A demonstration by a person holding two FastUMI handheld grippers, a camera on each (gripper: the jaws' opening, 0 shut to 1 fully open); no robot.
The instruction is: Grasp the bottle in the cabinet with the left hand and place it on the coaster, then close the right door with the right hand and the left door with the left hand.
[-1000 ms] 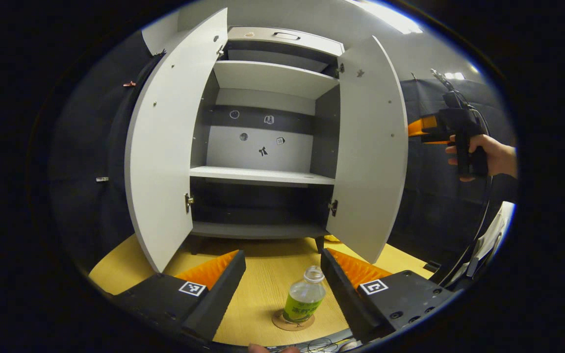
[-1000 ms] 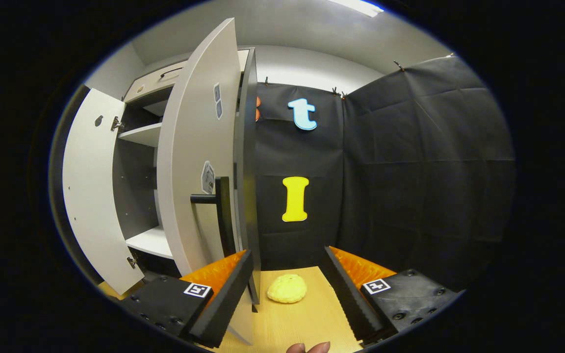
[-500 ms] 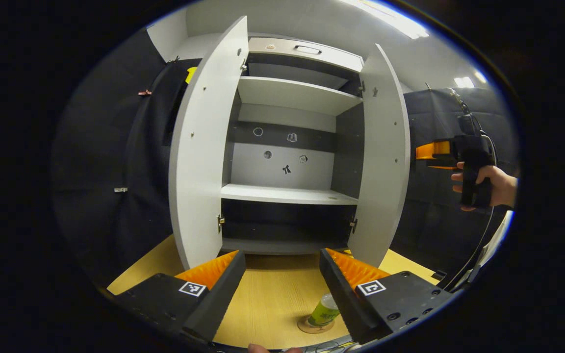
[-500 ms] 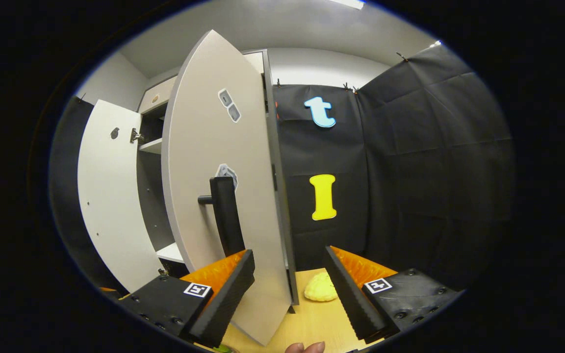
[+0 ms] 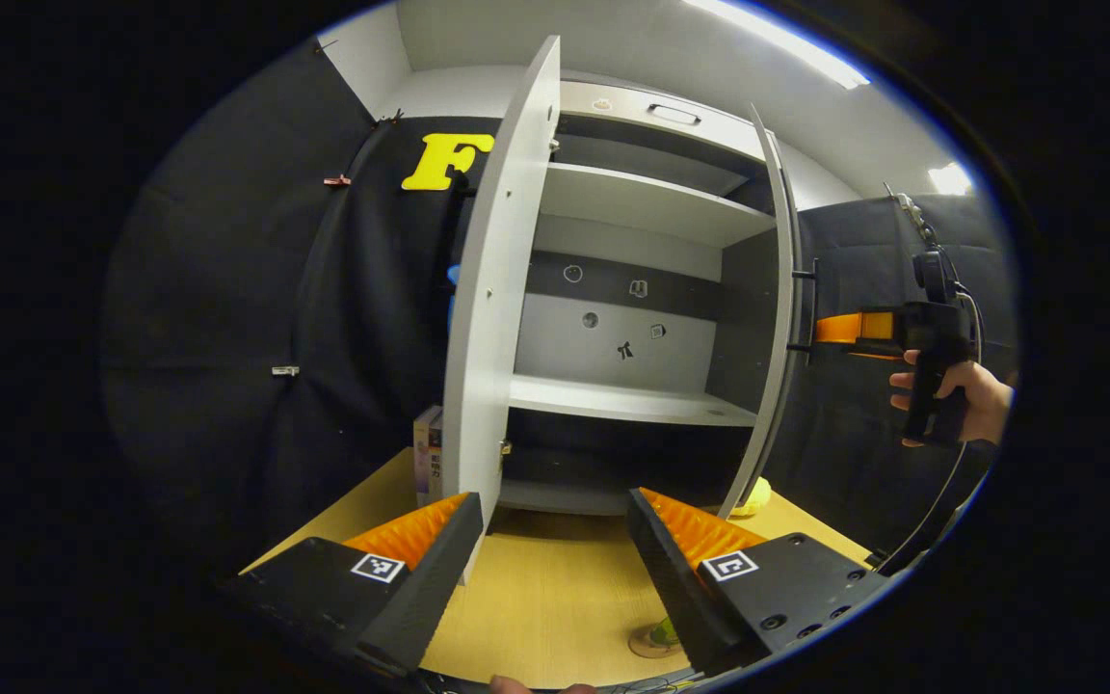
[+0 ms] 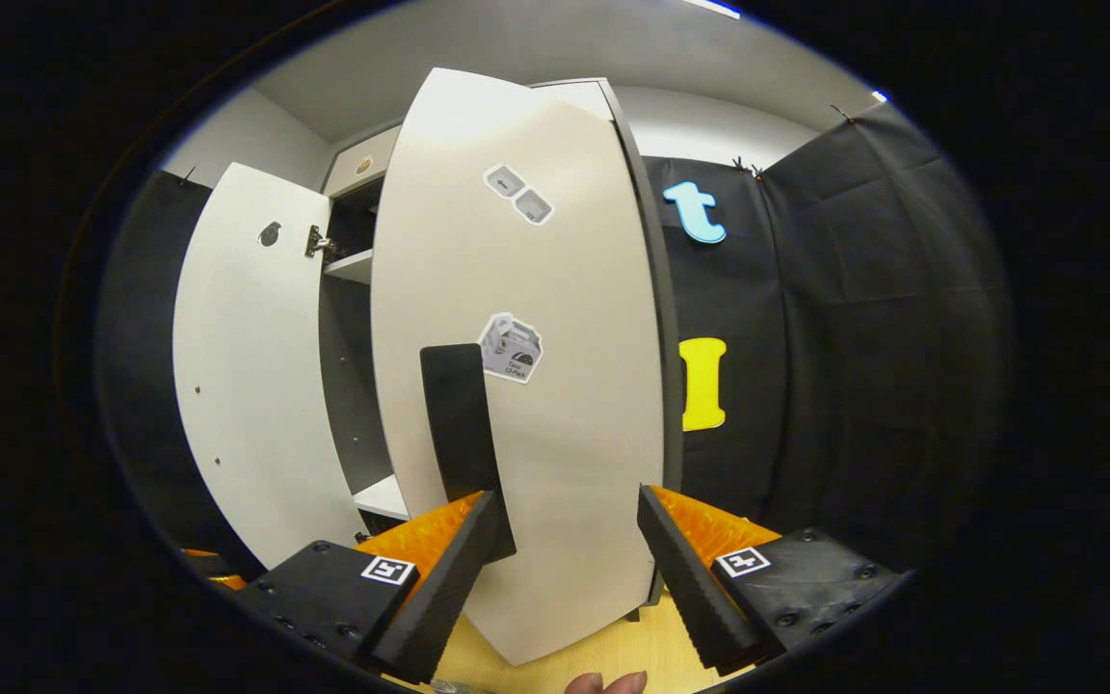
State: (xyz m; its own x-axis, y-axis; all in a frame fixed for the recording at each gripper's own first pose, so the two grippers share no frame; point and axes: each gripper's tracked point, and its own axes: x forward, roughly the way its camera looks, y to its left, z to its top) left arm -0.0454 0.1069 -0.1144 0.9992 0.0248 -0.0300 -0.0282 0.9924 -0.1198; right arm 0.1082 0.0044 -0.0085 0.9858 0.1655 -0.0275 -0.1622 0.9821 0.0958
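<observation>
The bottle (image 5: 668, 631) stands on the coaster (image 5: 651, 644) on the tabletop (image 5: 545, 588), partly hidden behind the left gripper (image 5: 555, 511), whose jaws are apart and empty. The right gripper (image 6: 569, 511), jaws also apart, faces the outer side of the right door (image 6: 536, 386) near its handle (image 6: 463, 434). To close it well, push flat beside the handle, steadily, until it seats against the cabinet (image 5: 632, 289); the left door (image 5: 492, 308) stands open.

Wooden table (image 5: 545, 598) underfoot. Small printed box (image 5: 427, 453) upright on it, beside the black cloth wall (image 5: 227, 366). Yellow lumpy thing (image 5: 756, 495) farther right.
</observation>
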